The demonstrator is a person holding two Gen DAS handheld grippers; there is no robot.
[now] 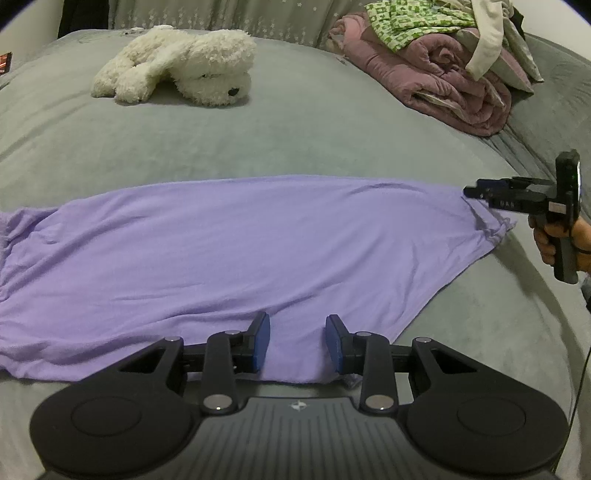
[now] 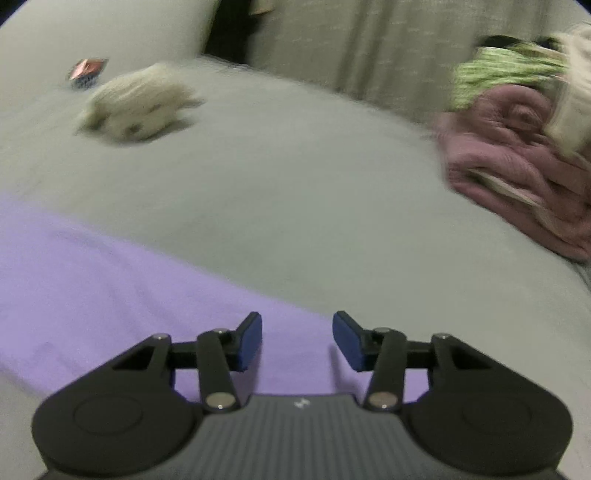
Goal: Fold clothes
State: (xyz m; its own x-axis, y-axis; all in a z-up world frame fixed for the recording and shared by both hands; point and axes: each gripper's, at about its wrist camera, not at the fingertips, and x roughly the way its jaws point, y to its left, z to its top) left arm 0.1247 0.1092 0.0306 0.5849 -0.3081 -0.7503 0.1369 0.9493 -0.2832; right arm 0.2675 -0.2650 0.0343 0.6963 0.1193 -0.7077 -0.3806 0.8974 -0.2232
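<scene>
Left gripper [image 1: 297, 343] has its blue pads spread apart, nothing between them, poised over the near hem of the flat lilac jersey garment [image 1: 236, 258]. Right gripper [image 2: 297, 341] is likewise spread and empty, over the garment's right end; its view is motion-blurred. In the left view it sits at 3 o'clock [image 1: 476, 192], tips at the cloth's far right corner; contact unclear.

Garment lies spread in a long band across the near half of the bed, partly folded by the look of it. Grippers probably sit at edge and corner to pinch for the next fold.

Outward: grey-green bedsheet [image 1: 295, 140], soft, slightly bulged. Fluffy white plush dog [image 1: 181, 64] at 11 o'clock. Rolled dusty-pink quilt [image 1: 436, 85] topped with green-patterned cloth [image 1: 410, 22] at 1 o'clock. Pale curtain [image 2: 388, 48] behind.
</scene>
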